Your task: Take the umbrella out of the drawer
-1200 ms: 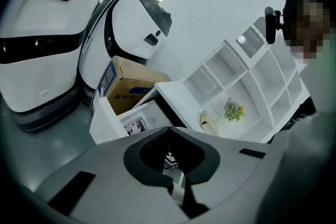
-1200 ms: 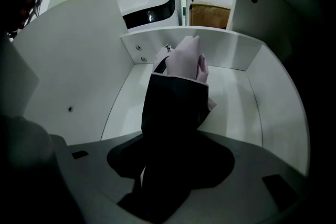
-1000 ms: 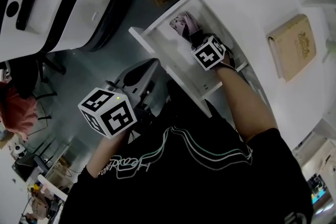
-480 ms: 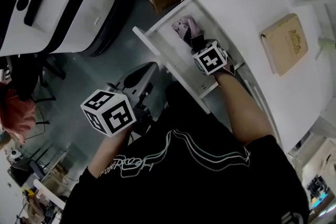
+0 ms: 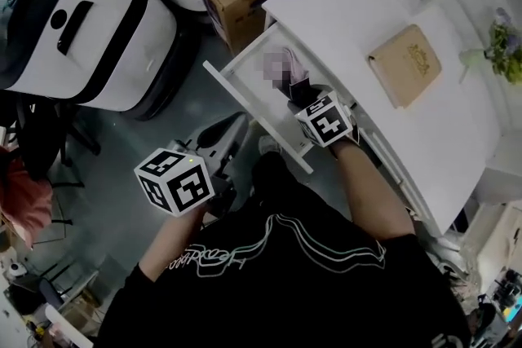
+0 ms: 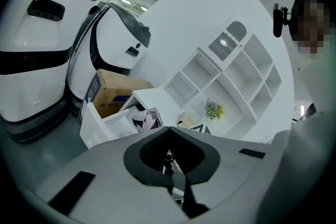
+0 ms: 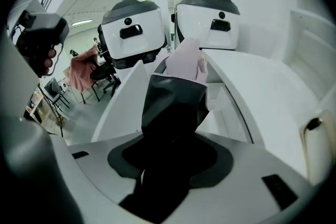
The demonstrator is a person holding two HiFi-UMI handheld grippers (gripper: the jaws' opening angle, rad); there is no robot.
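Right gripper has fingers clamped on the umbrella, which isn't clear of the drawer yet. Left gripper fingers are together, empty.

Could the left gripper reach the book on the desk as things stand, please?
Probably not directly: the open drawer and the right gripper, holding the umbrella, lie between the left gripper and the book.

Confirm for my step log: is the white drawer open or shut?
Open. The white drawer stands pulled out from the white desk, its inside showing, with the right tongs closed on the pink-and-black folded umbrella.
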